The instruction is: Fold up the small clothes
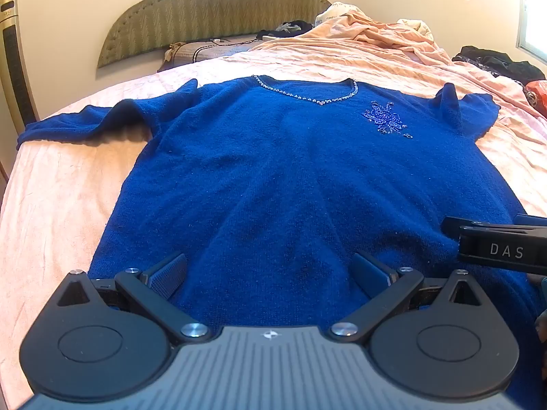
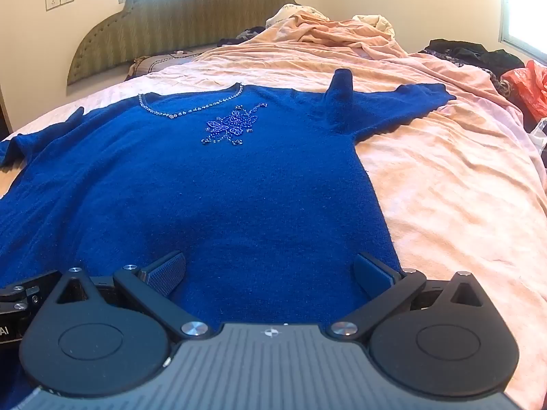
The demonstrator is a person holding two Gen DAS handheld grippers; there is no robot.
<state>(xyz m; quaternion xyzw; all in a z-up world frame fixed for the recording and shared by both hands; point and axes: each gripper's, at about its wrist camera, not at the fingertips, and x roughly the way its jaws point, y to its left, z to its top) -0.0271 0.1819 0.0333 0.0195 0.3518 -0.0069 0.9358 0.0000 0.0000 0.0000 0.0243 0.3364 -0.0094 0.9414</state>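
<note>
A pink sheet covers the bed, with a padded headboard against the cream wall at the top of the frame and dark clothes heaped at the upper right. The blue sweater lies spread flat, front up, across the middle. My left tool and right tool both gape wide over its hem at the bottom of the frame, gripping nothing.

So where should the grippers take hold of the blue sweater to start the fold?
Probably the hem corners of the blue sweater, from the near edge. It lies flat, front up, hem toward both open grippers, left and right, neckline farthest.
</note>
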